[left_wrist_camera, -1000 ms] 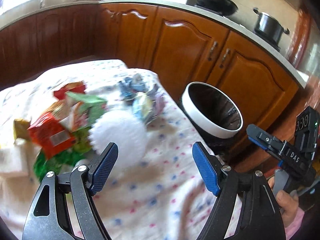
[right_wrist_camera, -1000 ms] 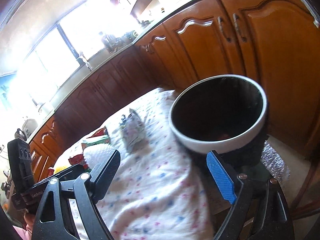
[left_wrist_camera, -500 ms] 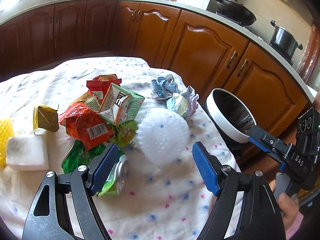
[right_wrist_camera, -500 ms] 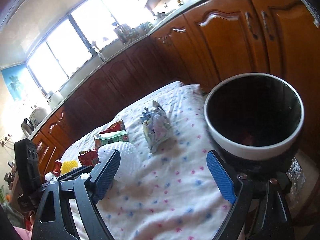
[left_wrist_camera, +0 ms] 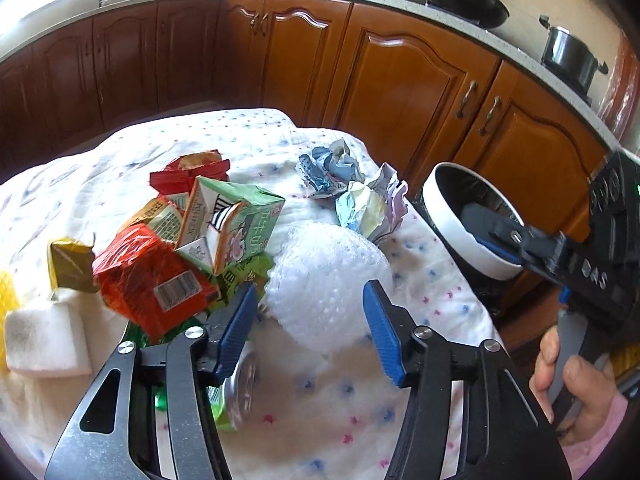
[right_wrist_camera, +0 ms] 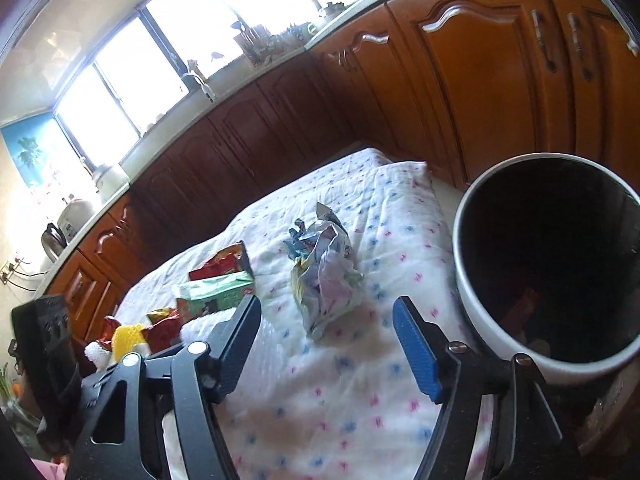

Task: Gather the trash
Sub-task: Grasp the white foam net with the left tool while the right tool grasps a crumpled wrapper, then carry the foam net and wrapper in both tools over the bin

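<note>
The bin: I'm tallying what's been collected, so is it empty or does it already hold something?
Not empty. The right wrist view looks into the bin, where reddish pieces lie at its dark bottom; what they are cannot be told.

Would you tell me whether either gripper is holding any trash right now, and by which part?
Nothing is held. The left gripper, its jaws just closing, straddles the bubble wrap ball without pressing it; the right gripper is empty.

- I count one white-rimmed bin [left_wrist_camera: 452,236].
- One ball of bubble wrap [left_wrist_camera: 328,280].
- Two crumpled paper wads [left_wrist_camera: 326,172].
- One green carton [left_wrist_camera: 236,224].
- One white sponge [left_wrist_camera: 44,336].
- One can [left_wrist_camera: 240,380].
- Two pots [left_wrist_camera: 568,54] on my counter.
</note>
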The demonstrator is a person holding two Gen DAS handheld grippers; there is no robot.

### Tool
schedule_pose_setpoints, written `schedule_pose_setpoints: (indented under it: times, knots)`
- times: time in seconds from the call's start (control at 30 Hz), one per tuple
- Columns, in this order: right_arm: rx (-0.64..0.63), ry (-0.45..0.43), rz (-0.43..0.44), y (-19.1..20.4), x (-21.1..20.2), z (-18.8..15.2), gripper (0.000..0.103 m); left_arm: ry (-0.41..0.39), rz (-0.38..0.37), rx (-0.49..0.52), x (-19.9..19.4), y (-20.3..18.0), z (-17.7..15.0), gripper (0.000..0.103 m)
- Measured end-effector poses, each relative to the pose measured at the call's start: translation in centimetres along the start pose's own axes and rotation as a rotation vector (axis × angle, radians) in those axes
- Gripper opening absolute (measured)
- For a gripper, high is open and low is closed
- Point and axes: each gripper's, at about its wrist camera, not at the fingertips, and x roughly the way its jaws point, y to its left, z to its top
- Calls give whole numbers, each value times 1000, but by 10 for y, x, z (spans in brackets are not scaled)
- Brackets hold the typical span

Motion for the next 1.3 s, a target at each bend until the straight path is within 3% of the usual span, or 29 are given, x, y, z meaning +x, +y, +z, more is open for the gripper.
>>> schedule_pose_setpoints:
  times: [0.07, 0.13, 0.2, 0.23, 0.4, 0.93, 1.3]
  knots:
    - [9, 29, -4, -2, 17, 4, 59, 8, 1, -5, 6, 1, 1, 50]
    - [14, 59, -8, -3, 35, 8, 53, 22, 0, -7, 12, 2, 1, 37]
    - [8, 87, -23, -5, 49, 8, 34, 30, -1, -6, 15, 2, 2, 33]
    - [5, 96, -27, -5, 52, 7, 16, 33, 2, -6, 17, 2, 2, 30]
    - [-18, 38, -27, -2, 27, 1, 13, 33, 18, -10, 20, 4, 1, 12]
    - [50, -103, -71, -26, -85, -28, 13, -29, -39, -6, -13, -13, -2, 10]
    - [92, -144, -138, -50, -121, -39, 13, -62, -82, 38, -27, -44, 4, 10]
